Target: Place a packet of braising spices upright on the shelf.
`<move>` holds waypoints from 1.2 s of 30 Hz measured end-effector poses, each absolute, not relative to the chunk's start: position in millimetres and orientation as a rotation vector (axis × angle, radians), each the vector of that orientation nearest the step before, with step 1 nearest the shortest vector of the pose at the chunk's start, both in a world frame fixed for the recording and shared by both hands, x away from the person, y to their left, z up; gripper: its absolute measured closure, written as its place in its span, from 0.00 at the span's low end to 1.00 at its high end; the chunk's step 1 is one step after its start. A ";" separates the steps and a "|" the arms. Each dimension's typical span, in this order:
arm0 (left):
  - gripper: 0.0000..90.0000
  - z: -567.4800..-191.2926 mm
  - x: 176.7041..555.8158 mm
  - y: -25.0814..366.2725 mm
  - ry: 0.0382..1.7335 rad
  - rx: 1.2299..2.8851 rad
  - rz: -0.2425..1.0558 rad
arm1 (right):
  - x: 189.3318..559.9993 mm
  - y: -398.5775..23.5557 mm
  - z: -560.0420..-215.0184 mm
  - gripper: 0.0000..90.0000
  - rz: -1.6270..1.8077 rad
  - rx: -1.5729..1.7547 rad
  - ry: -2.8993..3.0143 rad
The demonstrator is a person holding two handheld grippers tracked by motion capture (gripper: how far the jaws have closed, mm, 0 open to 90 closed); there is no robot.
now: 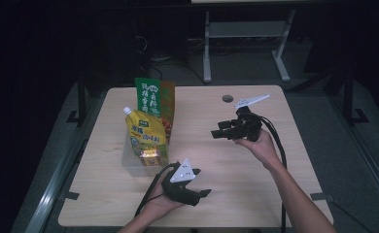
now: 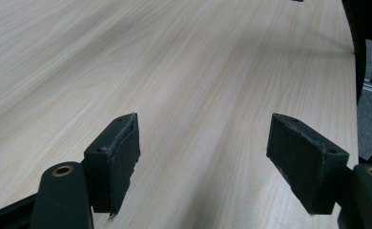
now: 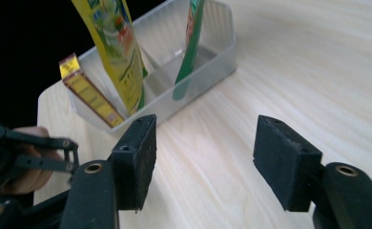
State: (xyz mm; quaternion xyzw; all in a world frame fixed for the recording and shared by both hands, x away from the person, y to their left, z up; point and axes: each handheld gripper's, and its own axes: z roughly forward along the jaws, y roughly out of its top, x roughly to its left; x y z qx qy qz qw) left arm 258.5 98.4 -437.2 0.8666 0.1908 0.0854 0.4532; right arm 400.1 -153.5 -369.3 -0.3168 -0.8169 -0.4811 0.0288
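The light wooden table point(image 1: 255, 165) takes up most of the high view. On it, at about nine o'clock from its middle, stands a clear plastic bin point(image 1: 131, 162); the right gripper view shows its translucent wall point(image 3: 208, 62) and an inner divider.

In the bin, at its twelve o'clock end, a tall green and orange packet point(image 1: 154, 99) stands upright. In front of it leans a yellow spouted pouch point(image 1: 146, 131), white cap at its eleven o'clock corner. A small yellow-and-gold box point(image 1: 151, 155) sits tilted at the six o'clock end; in the right gripper view it point(image 3: 86, 93) leans against the near wall beside the pouch point(image 3: 112, 47).

The right gripper point(image 1: 216, 132) is held at three o'clock from the bin, well apart from it, jaws pointing toward it. They stand wide with only bare tabletop between them point(image 3: 201, 160). The left gripper point(image 1: 204, 193) rests low near the table's six o'clock edge, just beside the bin's near corner, pointing to three o'clock; its jaws are also spread with nothing in them point(image 2: 203, 160).

Judging from this, the packing looks done or nearly so: three items sit in the bin, nothing loose lies on the table, and both tools are empty. What may remain is only drawing the hands clear, or straightening the leaning pouch.
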 end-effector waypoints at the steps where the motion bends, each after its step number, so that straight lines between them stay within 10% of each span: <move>1: 0.29 -437.2 258.6 98.4 0.469 2.143 0.211 | 399.4 -155.1 -369.5 0.43 -1.479 -0.971 -2.525; 36: 0.28 -438.9 255.7 100.1 0.483 2.149 0.222 | 357.2 -199.1 -398.9 0.38 -1.475 -1.080 -2.479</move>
